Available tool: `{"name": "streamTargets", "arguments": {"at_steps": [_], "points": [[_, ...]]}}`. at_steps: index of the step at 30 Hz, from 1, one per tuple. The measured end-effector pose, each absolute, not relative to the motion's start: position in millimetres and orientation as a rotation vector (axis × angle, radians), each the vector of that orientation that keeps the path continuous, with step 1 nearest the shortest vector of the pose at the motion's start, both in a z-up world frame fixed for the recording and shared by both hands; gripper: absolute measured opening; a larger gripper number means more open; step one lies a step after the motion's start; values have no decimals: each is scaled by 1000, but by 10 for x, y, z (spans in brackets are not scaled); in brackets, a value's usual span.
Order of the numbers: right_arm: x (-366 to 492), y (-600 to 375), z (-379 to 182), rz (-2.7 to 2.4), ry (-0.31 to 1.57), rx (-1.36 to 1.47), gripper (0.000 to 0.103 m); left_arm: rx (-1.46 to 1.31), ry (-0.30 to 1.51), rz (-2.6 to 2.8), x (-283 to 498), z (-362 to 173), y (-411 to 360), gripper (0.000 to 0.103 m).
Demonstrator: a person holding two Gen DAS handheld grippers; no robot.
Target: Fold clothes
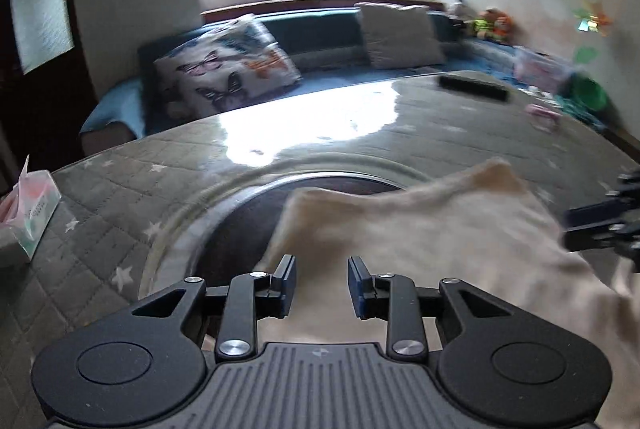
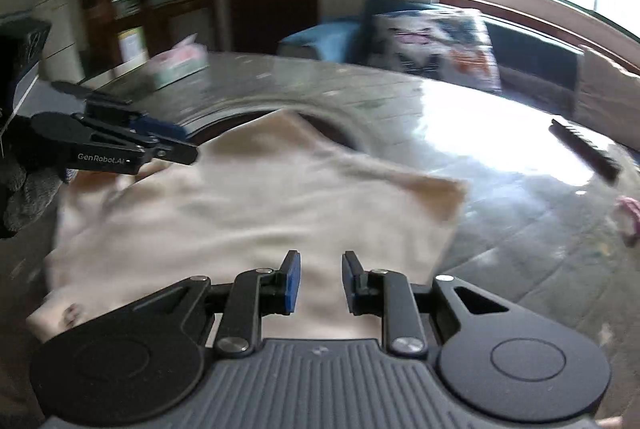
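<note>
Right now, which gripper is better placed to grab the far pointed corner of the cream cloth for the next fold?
Probably the right gripper. The cream cloth has its far corner just ahead of it, while the left gripper sits over the near edge, farther away. Both jaws are open and empty.

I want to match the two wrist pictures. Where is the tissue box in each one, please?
Left wrist view: the tissue box sits at the left edge, on the table.
Right wrist view: it is upper left of centre, at the table's far edge.
Shared landmark: the butterfly cushion.
</note>
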State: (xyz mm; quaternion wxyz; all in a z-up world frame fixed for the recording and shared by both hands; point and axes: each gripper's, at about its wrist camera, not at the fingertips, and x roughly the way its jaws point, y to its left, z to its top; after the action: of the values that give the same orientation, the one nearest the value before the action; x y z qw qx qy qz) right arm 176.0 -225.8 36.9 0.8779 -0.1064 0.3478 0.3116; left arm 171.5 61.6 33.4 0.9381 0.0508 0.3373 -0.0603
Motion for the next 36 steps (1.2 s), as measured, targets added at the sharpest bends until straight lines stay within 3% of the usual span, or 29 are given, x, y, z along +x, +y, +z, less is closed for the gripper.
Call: {"name": "streamTargets", "arguments": {"at_steps": [5, 7, 8, 14, 19, 21, 23, 36], "points": [[2189, -2405, 298, 561, 754, -143, 24, 67, 726, -80, 2097, 211, 730, 36], [2297, -2436, 240, 539, 771, -120, 24, 46, 742, -106, 2152, 170, 749, 24], [2335, -2445, 216, 534, 776, -112, 24, 33, 749, -129, 2173, 158, 753, 9], [2402, -2483, 138, 529, 783, -97, 24, 75, 667, -227, 1848, 280, 534, 5], [2443, -2498, 114, 520, 785, -97, 24, 142, 672, -432, 1545, 282, 305, 12], [2465, -2509, 100, 513, 790, -90, 24, 156, 646, -441, 1476, 315, 276, 31], [2470, -2514, 102, 511, 788, -87, 24, 146, 607, -414, 1457, 365, 320, 38], [2585, -2565, 110, 482, 780, -59, 24, 263, 644, -539, 1482, 223, 183, 47]]}}
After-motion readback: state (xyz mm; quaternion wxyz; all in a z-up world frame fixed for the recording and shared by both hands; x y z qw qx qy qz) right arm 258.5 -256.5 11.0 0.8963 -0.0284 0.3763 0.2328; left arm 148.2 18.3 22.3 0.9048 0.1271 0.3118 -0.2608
